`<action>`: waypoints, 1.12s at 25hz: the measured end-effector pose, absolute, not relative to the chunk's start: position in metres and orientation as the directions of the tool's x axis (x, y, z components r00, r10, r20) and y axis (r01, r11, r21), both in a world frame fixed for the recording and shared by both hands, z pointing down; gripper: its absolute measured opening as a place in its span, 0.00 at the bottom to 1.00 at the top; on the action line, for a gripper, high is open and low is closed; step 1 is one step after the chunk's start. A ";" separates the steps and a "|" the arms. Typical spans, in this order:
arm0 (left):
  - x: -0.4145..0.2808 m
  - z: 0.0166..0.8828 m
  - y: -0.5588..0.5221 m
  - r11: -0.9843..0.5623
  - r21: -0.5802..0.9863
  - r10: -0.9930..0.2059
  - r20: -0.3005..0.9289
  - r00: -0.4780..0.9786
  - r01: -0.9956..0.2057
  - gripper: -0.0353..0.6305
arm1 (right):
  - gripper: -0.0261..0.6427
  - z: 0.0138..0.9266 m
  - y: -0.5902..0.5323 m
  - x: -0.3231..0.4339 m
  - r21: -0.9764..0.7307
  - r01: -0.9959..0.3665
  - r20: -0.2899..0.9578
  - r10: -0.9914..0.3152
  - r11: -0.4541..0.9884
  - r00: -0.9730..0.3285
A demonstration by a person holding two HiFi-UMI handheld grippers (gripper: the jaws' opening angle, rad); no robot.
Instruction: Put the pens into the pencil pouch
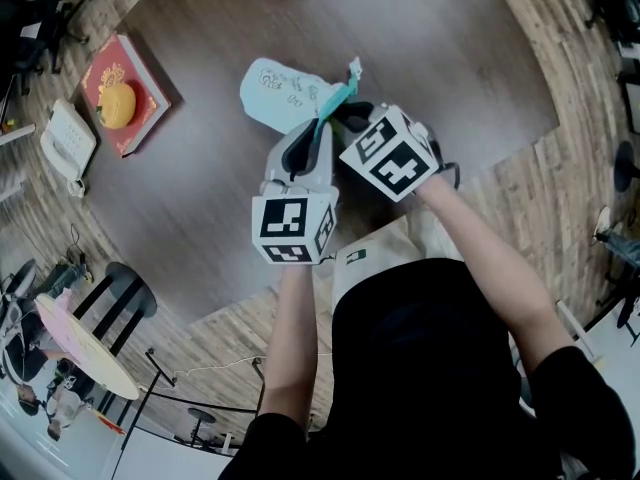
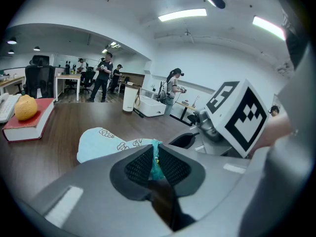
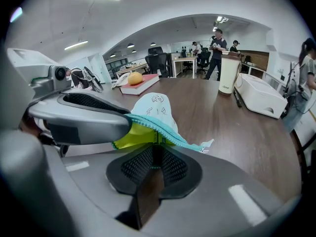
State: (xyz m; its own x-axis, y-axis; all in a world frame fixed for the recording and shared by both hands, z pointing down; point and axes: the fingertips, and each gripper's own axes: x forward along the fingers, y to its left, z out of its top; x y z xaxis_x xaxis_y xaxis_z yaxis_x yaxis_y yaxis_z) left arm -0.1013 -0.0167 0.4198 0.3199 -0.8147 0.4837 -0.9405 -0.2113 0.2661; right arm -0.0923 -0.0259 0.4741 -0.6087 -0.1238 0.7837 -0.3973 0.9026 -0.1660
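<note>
Over wooden table [image 1: 190, 198], left gripper [image 1: 318, 133] and right gripper [image 1: 347, 118] (both tilted down) pinch rim of pencil pouch [image 1: 278, 93].

Grey shells on the left gripper [image 1: 320, 130] and right gripper [image 1: 347, 118] — black ribbed pads [image 2: 140, 167] inside, a white cube [image 1: 293, 226] with black square markers behind. Black sleeves [image 1: 590, 408].

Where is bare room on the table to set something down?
Bare tabletop lies between the red book and the pouch, and right of the right gripper toward the table edge. Crowded: where the left gripper and right gripper pinch the pouch's zipper edge, and the far end, by the tumbler and white box.
</note>
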 end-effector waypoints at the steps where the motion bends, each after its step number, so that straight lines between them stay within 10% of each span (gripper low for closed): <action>1: -0.102 0.420 -0.017 -0.211 0.266 -0.814 0.484 0.320 -0.940 0.11 | 0.11 0.474 -0.027 -0.093 -0.165 -0.400 0.782 -0.128 0.902 -0.610; 28: -0.110 0.390 -0.014 -0.156 0.275 -0.860 0.435 0.267 -0.949 0.11 | 0.11 0.421 -0.037 -0.061 -0.107 -0.416 0.745 -0.204 0.903 -0.635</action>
